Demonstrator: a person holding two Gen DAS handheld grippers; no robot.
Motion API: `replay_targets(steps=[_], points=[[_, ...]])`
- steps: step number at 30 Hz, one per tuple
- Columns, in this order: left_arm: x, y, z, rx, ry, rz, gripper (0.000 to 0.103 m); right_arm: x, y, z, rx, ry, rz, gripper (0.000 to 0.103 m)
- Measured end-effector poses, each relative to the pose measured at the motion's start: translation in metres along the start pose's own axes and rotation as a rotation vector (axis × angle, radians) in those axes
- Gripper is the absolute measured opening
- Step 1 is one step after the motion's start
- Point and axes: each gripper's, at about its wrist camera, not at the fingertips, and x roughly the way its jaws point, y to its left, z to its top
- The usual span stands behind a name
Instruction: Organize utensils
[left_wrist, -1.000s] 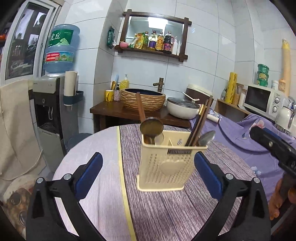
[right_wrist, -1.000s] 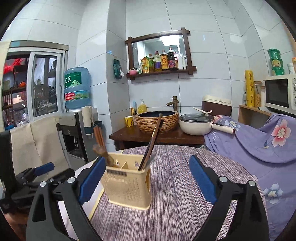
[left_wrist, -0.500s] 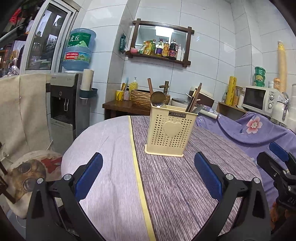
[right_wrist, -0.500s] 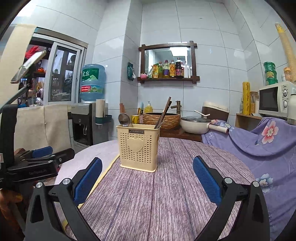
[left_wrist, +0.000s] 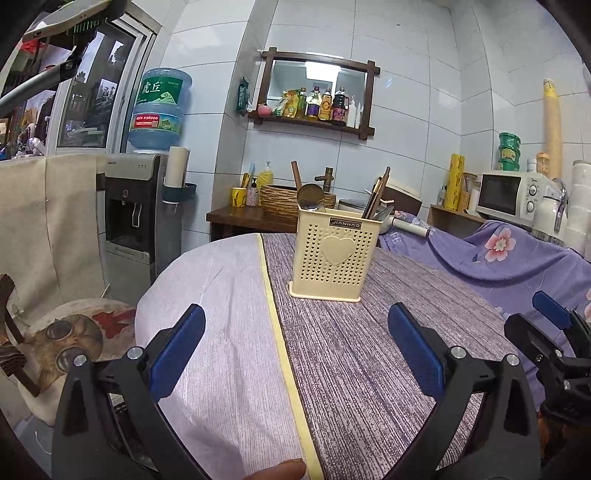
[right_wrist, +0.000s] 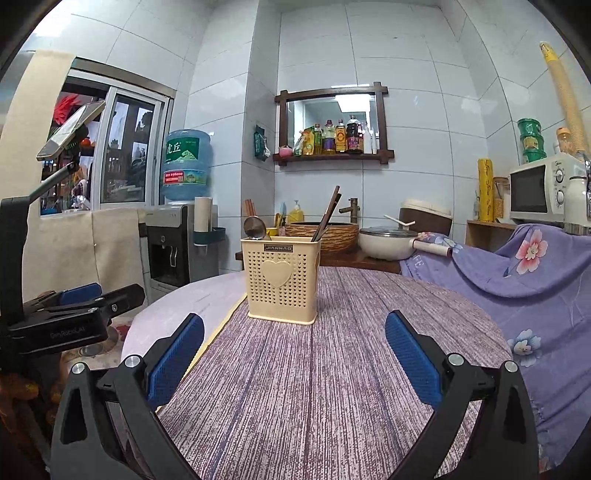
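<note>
Both tongs (left_wrist: 295, 354) (right_wrist: 293, 354) gaping, empty; utensil caddy (left_wrist: 334, 260) mid-table, clear of edges.

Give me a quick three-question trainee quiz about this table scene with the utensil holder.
1. True or false: the cream perforated plastic utensil holder lies tipped over.
2. Which raised shape marks its front? A) star B) heart C) circle
3. Fill in: the left claw and right claw are both ____, holding nothing.

Key: 1 false, it stands upright on the purple striped tablecloth; 2 B; 3 open.
</note>
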Motion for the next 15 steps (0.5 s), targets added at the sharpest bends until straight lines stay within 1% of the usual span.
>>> replay_targets(steps=[15], points=[[0.0009, 0.0019, 0.0032, -0.002, 0.005, 0.003, 0.097, 0.0005, 0.0027, -0.0038, 0.0, 0.006, -0.008, 0.097]])
